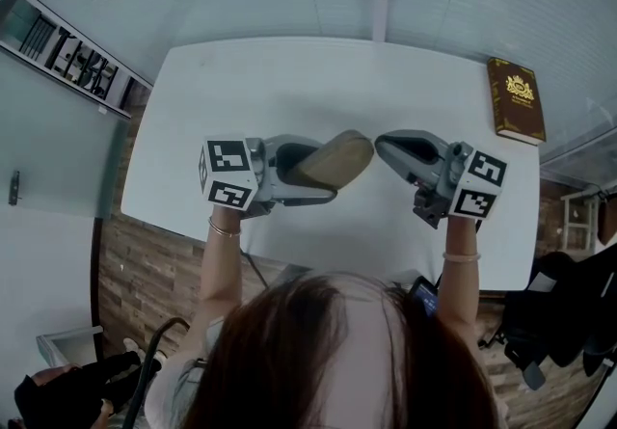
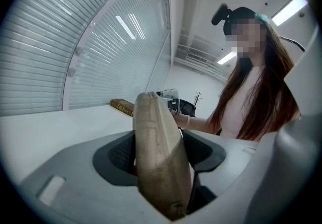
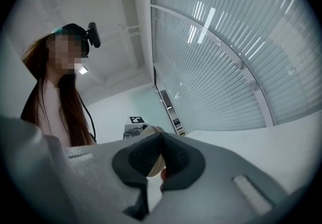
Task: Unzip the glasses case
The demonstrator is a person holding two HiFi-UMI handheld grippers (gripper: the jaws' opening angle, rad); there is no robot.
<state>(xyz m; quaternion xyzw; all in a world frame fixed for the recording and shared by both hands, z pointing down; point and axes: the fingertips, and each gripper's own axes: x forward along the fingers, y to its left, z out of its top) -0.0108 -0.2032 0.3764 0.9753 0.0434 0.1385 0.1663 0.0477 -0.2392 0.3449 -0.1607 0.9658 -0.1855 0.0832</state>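
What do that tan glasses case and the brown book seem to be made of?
Glasses case: probably matte woven fabric; a coarse grain and a seam line show. Book: a stiff cover, perhaps leatherette or printed card, with a gold emblem.

Matt tan cloth glasses case (image 1: 333,162), smooth white table (image 1: 318,80)

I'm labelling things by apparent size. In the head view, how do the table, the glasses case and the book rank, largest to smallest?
1. table, by far the largest.
2 and 3. glasses case and book: about alike. The case is raised nearer the camera, so I won't rank them.
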